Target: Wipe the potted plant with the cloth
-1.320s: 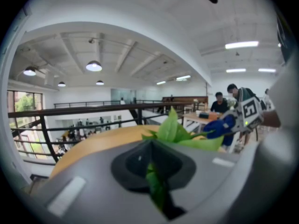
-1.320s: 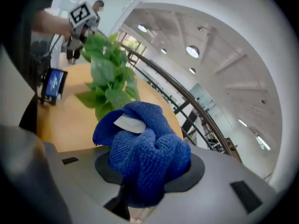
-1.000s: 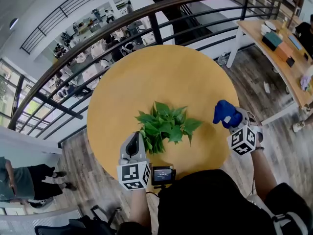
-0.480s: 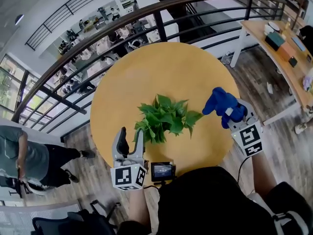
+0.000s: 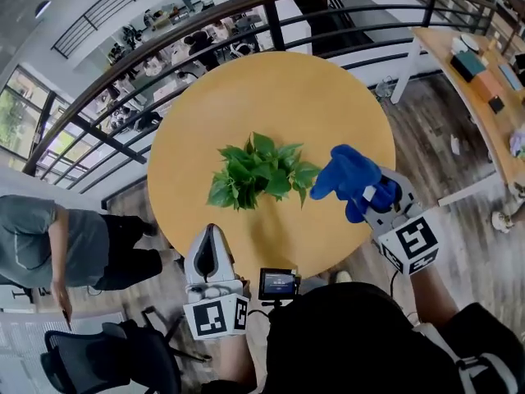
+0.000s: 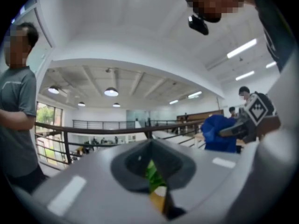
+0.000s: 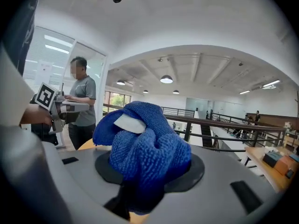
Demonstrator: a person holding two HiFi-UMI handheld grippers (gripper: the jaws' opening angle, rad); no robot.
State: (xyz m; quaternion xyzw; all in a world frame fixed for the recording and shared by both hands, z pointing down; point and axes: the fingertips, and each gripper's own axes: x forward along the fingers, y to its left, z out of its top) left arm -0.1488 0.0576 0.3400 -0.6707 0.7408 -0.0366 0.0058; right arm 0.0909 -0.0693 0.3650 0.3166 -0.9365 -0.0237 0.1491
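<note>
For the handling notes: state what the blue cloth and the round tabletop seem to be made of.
The blue cloth: likely microfibre or terry, matte; its looped, nubby pile shows close up. The round tabletop: perhaps laminate or painted wood, smooth, satin yellow-orange; even colour, no visible grain, so uncertain.

The potted plant [image 5: 258, 169], a low clump of broad green leaves, is sitting upright near the middle of the round yellow table [image 5: 271, 89]. The blue microfibre cloth [image 5: 349, 179], bunched up with a white label showing, is sitting clamped in the right gripper [image 5: 367, 195], just beside the plant's right-hand leaves.
</note>
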